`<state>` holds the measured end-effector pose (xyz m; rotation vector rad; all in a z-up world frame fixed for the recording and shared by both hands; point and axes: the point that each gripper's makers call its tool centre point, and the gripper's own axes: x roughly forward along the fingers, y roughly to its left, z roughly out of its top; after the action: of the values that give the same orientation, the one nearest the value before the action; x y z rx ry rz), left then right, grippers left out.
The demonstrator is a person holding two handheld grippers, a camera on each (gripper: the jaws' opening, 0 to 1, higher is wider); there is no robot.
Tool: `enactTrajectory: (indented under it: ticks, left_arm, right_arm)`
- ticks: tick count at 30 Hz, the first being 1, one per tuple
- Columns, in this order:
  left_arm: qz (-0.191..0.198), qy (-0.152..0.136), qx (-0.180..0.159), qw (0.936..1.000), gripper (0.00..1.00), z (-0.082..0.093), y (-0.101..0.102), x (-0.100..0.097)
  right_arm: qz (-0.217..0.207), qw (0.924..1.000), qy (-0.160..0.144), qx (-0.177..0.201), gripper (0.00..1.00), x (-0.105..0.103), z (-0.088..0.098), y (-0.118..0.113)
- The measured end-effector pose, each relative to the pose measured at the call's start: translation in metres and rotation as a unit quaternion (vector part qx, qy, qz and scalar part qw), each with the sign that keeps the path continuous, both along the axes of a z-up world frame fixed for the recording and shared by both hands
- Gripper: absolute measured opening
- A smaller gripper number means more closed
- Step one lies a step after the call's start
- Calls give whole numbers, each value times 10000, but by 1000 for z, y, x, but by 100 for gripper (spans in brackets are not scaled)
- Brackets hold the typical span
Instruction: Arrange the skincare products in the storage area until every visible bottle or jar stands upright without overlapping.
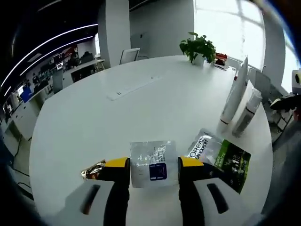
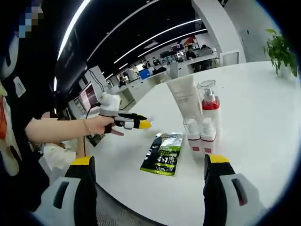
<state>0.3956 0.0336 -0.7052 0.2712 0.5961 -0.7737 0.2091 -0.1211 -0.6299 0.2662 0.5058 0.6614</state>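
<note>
Left gripper (image 1: pixel 153 170) fingers holding a silver sachet (image 1: pixel 150 162), right gripper (image 2: pixel 150 181) fingers wide, green-black pouch (image 2: pixel 164 153) near counter (image 2: pixel 254 113) edge, white tube (image 2: pixel 183 96) and pump bottle (image 2: pixel 209 101) upright behind two small bottles (image 2: pixel 201 136), potted plant (image 1: pixel 198 47) at far edge.

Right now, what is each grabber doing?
Left gripper: closed on a silver sachet.
Right gripper: open, holding nothing.

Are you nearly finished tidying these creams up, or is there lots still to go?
Partly done. The white tube and the red-capped bottles already stand upright together. The left gripper grips a silver sachet. The green sachet lies flat, and the right gripper is open and empty.
</note>
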Motion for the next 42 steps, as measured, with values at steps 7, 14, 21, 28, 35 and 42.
enactTrajectory:
  ticks: [7,14,21,28,35,42]
  left_arm:
    - [-283,-204,-140,9993,37,33,0,-51]
    - [-597,-358,-316,9971,37,64,-5,-103]
    - [-886,-466,-391,9942,37,87,-18,-144]
    - [-998,-581,-324,9928,37,100,-16,-167]
    - [-1076,-676,-248,9916,37,113,-10,-184]
    - [-1357,-825,-27,9873,37,123,-15,-197]
  right_arm:
    - [459,9986,-178,211,87,6,17,26]
    - [816,9953,-296,437,79,21,33,44]
    - [1127,9921,-159,534,69,29,34,62]
    - [1421,9878,-12,637,62,24,34,79]
    - [1751,9818,132,718,52,18,38,92]
    - [2072,9742,384,805,45,11,40,104]
